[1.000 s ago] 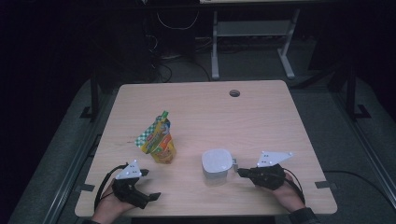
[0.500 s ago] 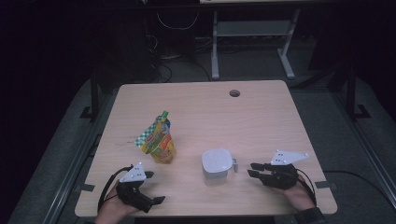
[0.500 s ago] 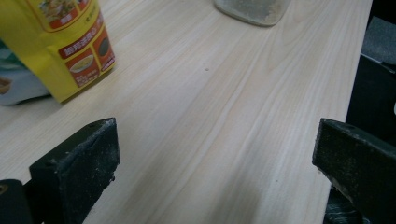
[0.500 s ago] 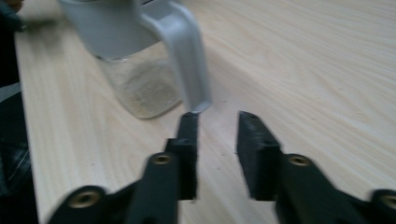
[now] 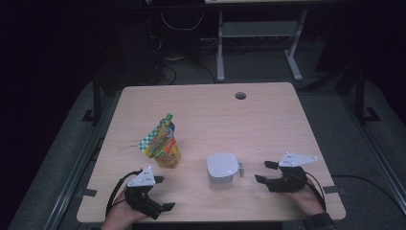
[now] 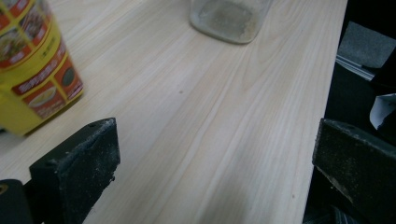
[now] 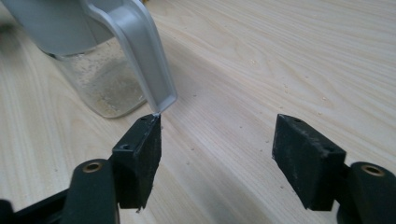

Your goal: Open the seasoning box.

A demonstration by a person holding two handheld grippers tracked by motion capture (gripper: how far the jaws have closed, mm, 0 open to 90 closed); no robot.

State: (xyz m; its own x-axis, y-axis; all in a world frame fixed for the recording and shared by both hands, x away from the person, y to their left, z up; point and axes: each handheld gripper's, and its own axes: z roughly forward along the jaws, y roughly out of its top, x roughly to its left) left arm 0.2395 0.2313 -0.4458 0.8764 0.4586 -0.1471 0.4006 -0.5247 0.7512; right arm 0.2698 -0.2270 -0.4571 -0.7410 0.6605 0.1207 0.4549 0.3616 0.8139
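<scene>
In the left gripper view the pouch [image 6: 35, 70] is cut off by the top and left edges, its print blurred. The jar [image 6: 229, 18] there runs off the top edge, so its lid is out of frame. In the right gripper view the jar's lid [image 7: 60, 23] is cut by the top edge. In the high view the pouch's label is too small to read, and both forearms leave the bottom edge.
</scene>
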